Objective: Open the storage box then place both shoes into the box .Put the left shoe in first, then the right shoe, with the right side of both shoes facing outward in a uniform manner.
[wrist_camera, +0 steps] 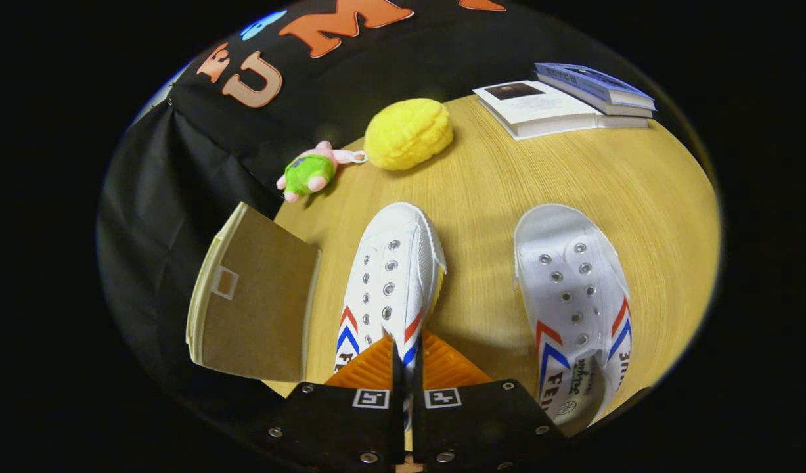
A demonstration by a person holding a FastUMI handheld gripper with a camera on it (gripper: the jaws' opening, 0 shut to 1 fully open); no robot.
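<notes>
**Gripper closed on heel of one shoe, box lid open**

Gripper view. The gripper (406,368) points down at a pale wood-grain table (508,177). Its two ribbed fingers (366,368) are drawn nearly together, pinching the thin heel edge of a white canvas shoe (393,276); both pads press on it. That shoe has metal eyelets, no laces, red and blue chevrons on its sides, and its toe points away from the fingers. It looks tilted, one side raised; I cannot tell if it is clear of the table.

The second shoe (573,289), same pattern, lies flat on the table just beside the first, apart from it, its printed insole visible.

On the other side of the held shoe sits the storage box (255,302): cream frame, brownish translucent flap open.

Beyond the shoes: a fuzzy yellow plush ball (409,133), a small green-and-pink plush toy (309,171), stacked books (560,98).
</notes>
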